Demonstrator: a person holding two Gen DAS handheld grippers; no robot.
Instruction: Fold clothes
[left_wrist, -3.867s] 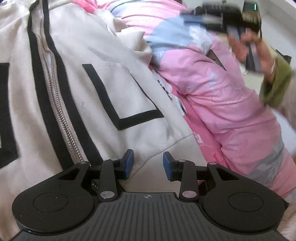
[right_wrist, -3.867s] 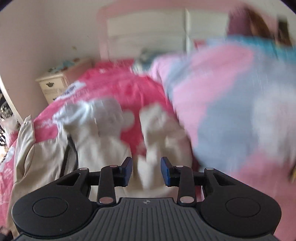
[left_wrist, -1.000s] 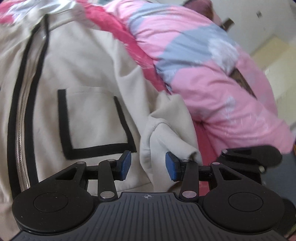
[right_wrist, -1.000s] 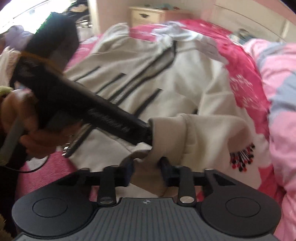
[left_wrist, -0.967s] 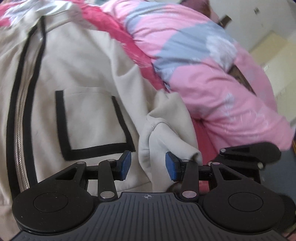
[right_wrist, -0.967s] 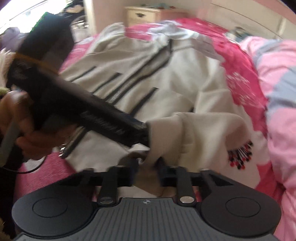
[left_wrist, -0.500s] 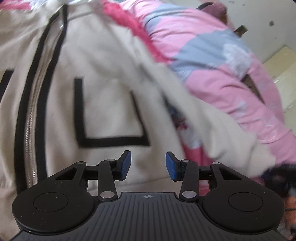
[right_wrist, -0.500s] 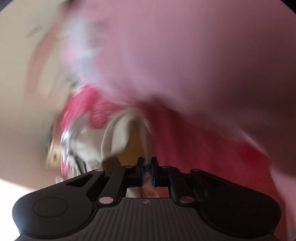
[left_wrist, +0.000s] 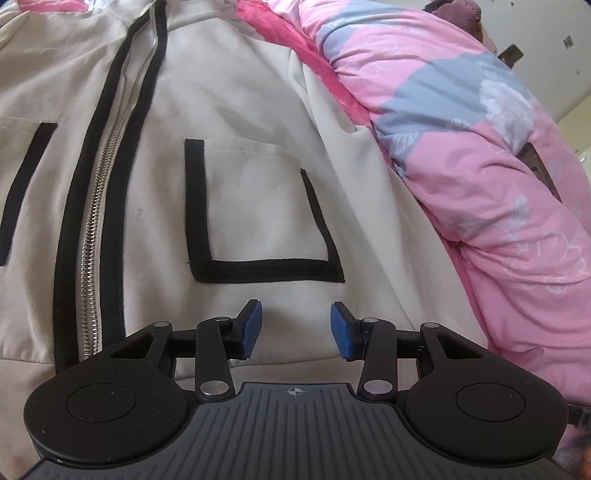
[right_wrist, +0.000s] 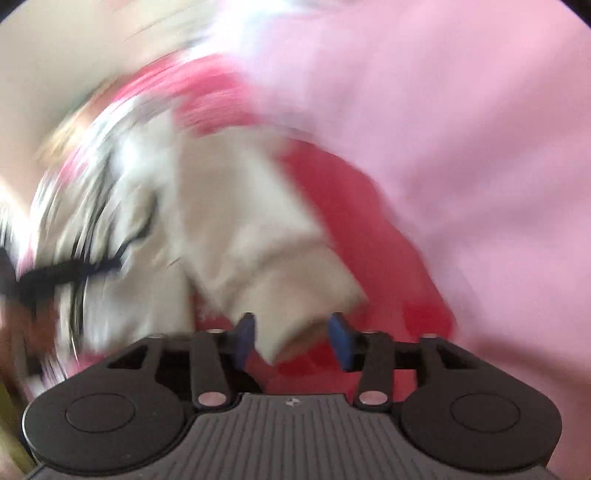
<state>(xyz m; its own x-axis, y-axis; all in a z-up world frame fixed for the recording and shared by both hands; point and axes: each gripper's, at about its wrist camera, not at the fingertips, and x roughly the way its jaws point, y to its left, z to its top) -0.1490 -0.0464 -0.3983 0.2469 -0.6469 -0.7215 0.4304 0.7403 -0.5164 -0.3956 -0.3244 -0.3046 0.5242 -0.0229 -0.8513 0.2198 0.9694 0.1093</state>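
The right gripper (right_wrist: 291, 338) is opening, its jaws parting around a cream sleeve end that no pad presses. The left gripper (left_wrist: 295, 326) hangs part-open, empty, over the jacket (left_wrist: 240, 206) – spread zipped on the bed (left_wrist: 317, 62) beside a pink quilt (left_wrist: 480, 166) – folding barely begun.

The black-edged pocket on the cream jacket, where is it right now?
In the left wrist view the pocket sits mid-frame on the cream jacket, right of the zipper, just beyond the left hand-held gripper.
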